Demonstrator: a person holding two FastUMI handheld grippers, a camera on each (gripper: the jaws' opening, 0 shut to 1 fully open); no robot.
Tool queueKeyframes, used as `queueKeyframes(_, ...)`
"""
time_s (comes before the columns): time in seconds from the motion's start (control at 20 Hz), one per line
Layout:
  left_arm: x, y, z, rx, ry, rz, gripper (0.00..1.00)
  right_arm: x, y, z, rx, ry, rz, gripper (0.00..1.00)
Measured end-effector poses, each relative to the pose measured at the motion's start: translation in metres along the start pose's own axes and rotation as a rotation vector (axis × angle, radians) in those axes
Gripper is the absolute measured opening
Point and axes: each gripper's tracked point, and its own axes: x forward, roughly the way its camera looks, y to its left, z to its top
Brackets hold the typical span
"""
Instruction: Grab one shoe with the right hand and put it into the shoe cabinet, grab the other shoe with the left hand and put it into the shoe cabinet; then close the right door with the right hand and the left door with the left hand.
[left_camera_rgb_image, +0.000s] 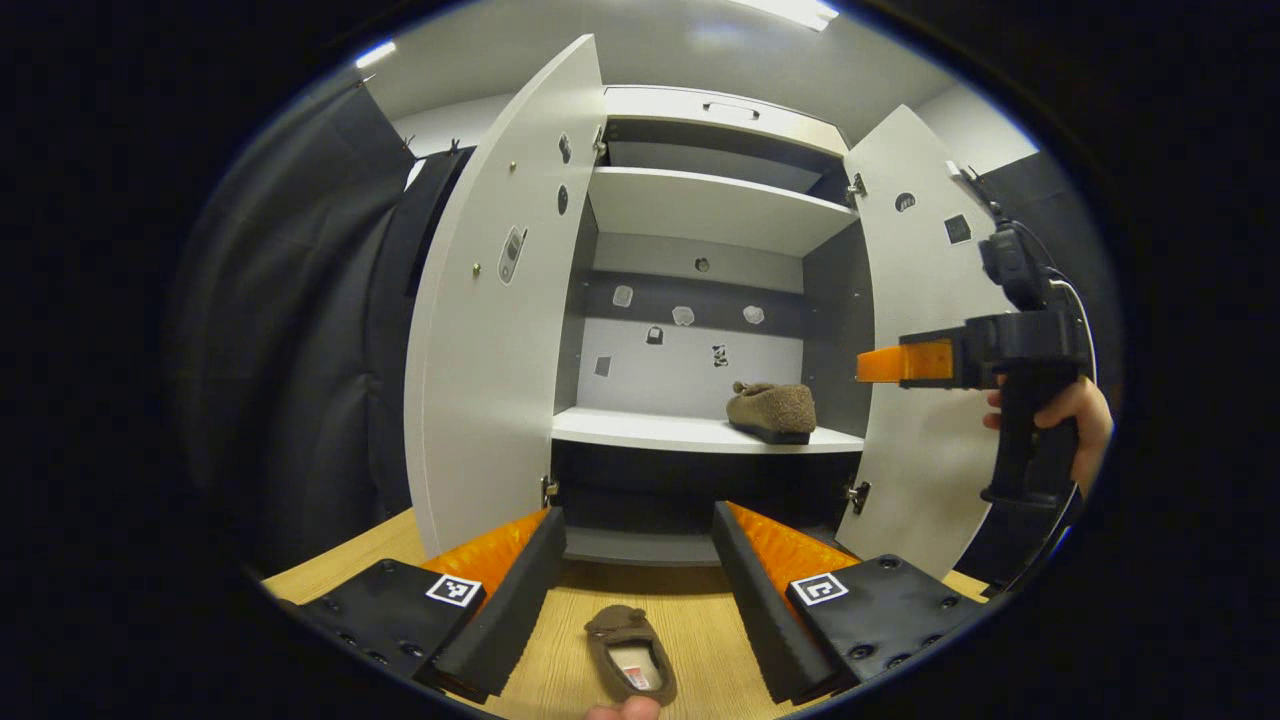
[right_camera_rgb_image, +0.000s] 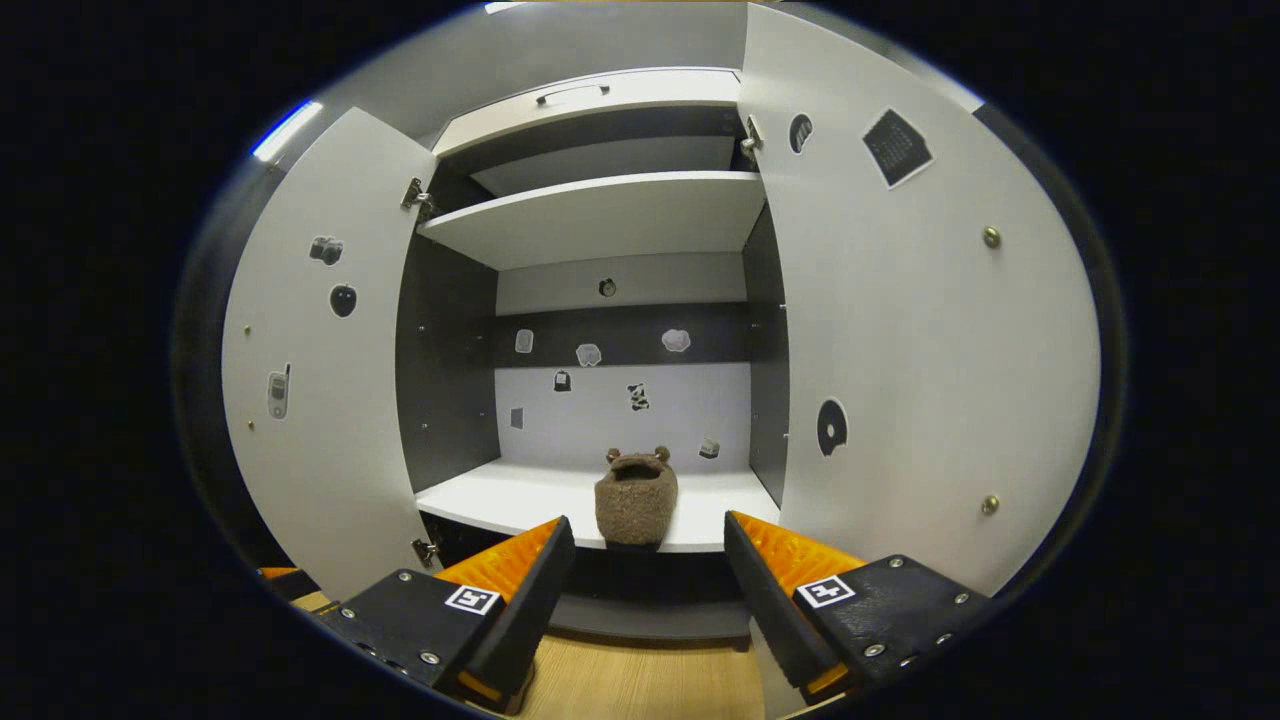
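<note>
Now | fuzzy brown shoe (right_camera_rgb_image: 636, 497) on cabinet shelf (right_camera_rgb_image: 520, 495) | second shoe (left_camera_rgb_image: 630, 653) on wooden floor (left_camera_rgb_image: 560, 620) | both jaws spread

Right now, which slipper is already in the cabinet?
The brown fuzzy slipper on the white shelf; the other slipper lies on the wooden floor between the left tongs.

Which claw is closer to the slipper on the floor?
Left. The left claw hangs open right above the floor slipper; the right claw is up by the right door.

Both views face open shoe cabinet (left_camera_rgb_image: 700, 210) (right_camera_rgb_image: 600, 215) (shared); right gripper view nearer, left lower over floor
</note>
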Motion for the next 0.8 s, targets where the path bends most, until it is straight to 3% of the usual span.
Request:
queueKeyframes(0.2,0.0,0.012,-0.026,0.067,0.043,0.036,0.93,-0.032,-0.003,-0.043,0.018,0.02,-0.011,0.92)
queueKeyframes(0.3,0.001,0.017,-0.047,0.088,0.085,0.042,0.99,-0.048,-0.009,-0.064,0.018,0.031,-0.04,0.92)
queueKeyframes(0.5,0.011,0.025,-0.081,0.072,0.171,0.027,0.97,-0.077,-0.019,-0.073,0.039,0.018,-0.084,0.92)
queueKeyframes(0.65,0.023,0.021,-0.146,0.092,0.371,-0.07,0.97,-0.086,-0.025,-0.075,-0.019,0.005,-0.094,0.92)
queueKeyframes(0.8,0.031,0.042,-0.214,0.08,0.549,-0.055,0.99,-0.092,-0.027,-0.077,-0.046,0.006,-0.097,0.92)
